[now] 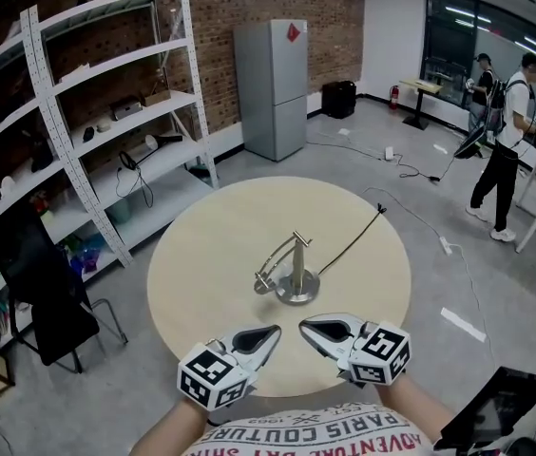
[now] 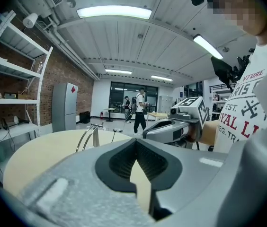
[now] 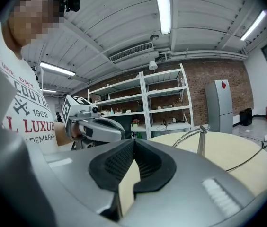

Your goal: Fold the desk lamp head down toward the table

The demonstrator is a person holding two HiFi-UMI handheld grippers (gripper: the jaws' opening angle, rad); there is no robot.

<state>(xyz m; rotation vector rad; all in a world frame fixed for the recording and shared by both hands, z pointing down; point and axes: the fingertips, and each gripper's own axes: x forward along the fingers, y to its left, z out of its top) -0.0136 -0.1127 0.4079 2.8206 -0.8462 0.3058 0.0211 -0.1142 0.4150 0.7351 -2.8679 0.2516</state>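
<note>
"Lamp (image 1: 297,266) first: where does it stand?"

"At the centre of the head view, in the middle of the round table (image 1: 201,245). Its post rises upright from the disc base. The arm curves down toward the left of the frame, so the lamp head (image 1: 263,281) hangs low, close to the tabletop. I cannot tell whether it touches."

"So the fold looks done?"

"I'd judge so, or nearly. The cable (image 1: 354,240) runs off to the upper right, away from the arm, so it shouldn't get in the way."

"And the grippers?"

"The left gripper (image 1: 270,334) and right gripper (image 1: 309,328) sit at the lower middle, over the table's near edge and apart from the lamp. Both have their jaws closed together on nothing, tips angled toward each other. That reads as a rest pose, held clear so the lamp isn't bumped."
</note>
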